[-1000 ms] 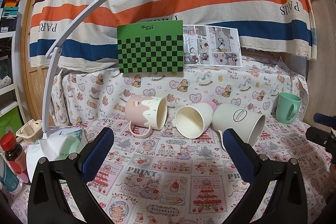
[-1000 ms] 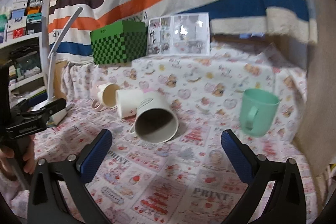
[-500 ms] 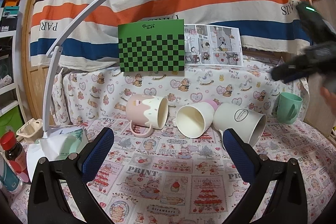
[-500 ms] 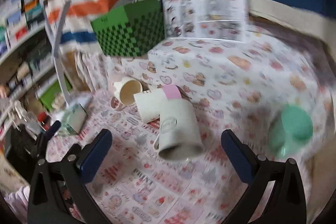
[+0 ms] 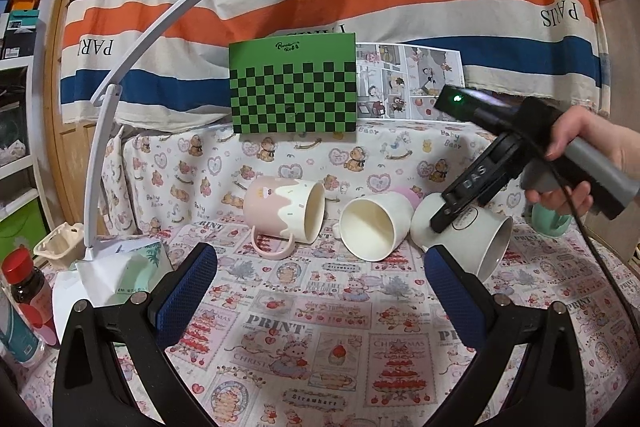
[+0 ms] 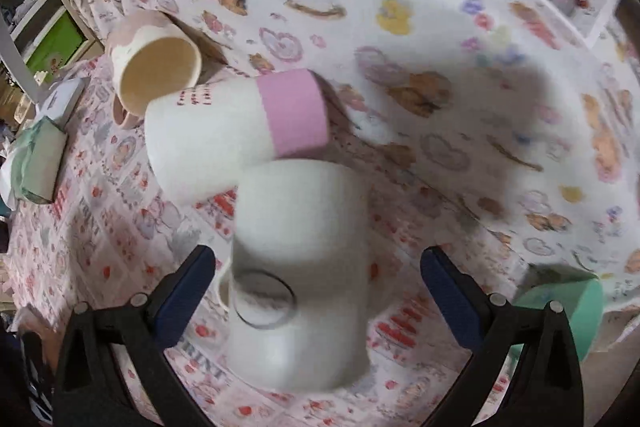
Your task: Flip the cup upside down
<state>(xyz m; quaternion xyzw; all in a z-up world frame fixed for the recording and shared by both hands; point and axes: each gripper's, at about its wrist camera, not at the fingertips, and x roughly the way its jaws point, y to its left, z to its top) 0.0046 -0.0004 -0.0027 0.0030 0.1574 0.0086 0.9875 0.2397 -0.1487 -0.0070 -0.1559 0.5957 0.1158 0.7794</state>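
Observation:
Three cups lie on their sides on the printed cloth. A white cup with a round logo lies at the right. A white cup with a pink base lies in the middle. A pink drip-pattern mug lies at the left. My right gripper is open and comes down over the logo cup, a finger on each side, not touching it. It shows in the left wrist view above that cup. My left gripper is open and empty, in front of the cups.
A mint green cup stands upright at the far right. A white desk lamp, a tissue pack and a red-capped bottle are at the left. A green checkered box sits on the raised ledge behind.
My right gripper has swung in from the right and dropped over the logo cup, tilted downward. The left gripper and the cups have not moved.

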